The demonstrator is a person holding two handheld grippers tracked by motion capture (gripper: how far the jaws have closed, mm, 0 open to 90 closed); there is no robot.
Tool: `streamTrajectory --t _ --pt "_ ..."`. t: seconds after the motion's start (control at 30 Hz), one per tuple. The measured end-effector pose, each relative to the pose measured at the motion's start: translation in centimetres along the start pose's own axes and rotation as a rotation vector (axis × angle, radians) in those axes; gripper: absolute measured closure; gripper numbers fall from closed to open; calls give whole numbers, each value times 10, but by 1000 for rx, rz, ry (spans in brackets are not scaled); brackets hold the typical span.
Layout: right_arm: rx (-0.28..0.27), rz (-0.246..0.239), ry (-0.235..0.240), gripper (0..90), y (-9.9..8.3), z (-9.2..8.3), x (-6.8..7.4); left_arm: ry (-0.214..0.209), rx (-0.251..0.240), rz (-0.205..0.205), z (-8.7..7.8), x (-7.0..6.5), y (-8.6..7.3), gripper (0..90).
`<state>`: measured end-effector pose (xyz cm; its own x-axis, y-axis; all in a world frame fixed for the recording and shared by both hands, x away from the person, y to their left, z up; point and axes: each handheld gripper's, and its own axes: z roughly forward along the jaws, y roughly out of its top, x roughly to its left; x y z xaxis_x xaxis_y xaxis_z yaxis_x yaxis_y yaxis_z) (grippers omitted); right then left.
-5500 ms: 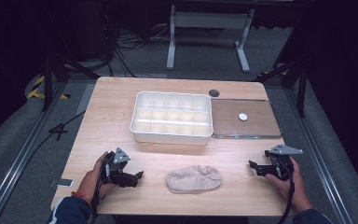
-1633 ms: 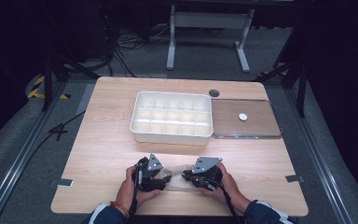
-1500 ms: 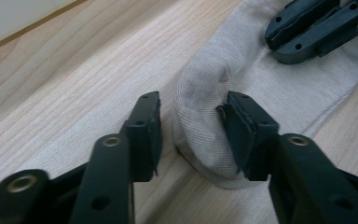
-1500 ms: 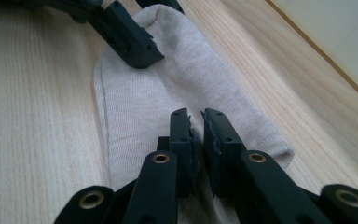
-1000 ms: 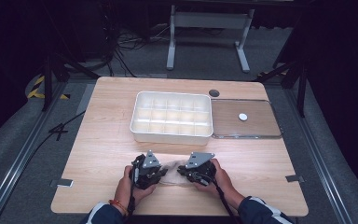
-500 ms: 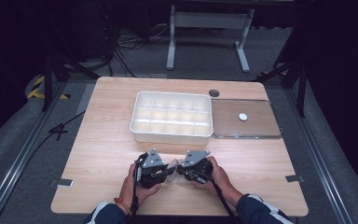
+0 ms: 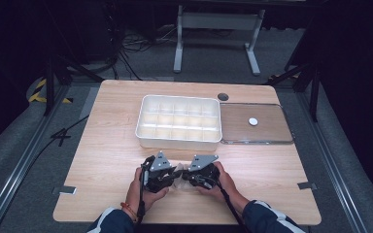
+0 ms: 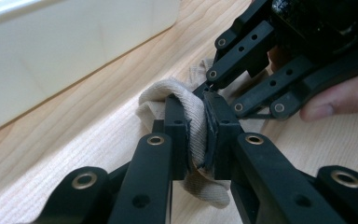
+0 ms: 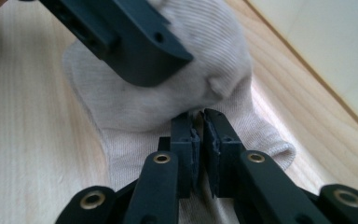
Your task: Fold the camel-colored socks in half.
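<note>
Right claw pinching a beige sock on the tabletop

The right claw [image 9: 200, 135] has its two black jaws nearly together on a fold of the ribbed beige sock [image 9: 121, 105], which lies on the light wooden tabletop [image 9: 23, 140]. The left claw [image 9: 135, 51] presses the sock from above; a white tray [image 9: 335, 51] stands beyond.

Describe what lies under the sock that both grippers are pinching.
Under the sock lies the bare wooden table, visible all around its edges. The left gripper and right gripper each clamp a fold. The patch of table directly beneath the fabric is covered.
</note>
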<state>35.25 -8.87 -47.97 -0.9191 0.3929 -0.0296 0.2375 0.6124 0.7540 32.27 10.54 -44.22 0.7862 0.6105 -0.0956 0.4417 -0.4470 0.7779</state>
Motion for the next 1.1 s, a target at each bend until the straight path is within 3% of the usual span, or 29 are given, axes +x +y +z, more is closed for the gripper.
streamTrajectory --t 0.23,0.37,0.63,0.73,0.9,1.1 --pt "-7 -16 5 826 3 5 2 22 1 8 3 1 4 803" --pt "-45 -15 21 810 2 -1 0 55 4 12 -1 1 1 804" --pt "-91 -25 41 812 3 -9 6 66 10 -10 -4 6 -3 805" --pt "-78 -24 51 814 3 -3 7 61 11 -17 -2 6 -4 807" --pt "-44 -30 30 803 4 7 11 65 17 -15 0 3 -4 808" --pt "-49 -23 34 762 4 6 8 87 29 -2 0 4 -5 809"
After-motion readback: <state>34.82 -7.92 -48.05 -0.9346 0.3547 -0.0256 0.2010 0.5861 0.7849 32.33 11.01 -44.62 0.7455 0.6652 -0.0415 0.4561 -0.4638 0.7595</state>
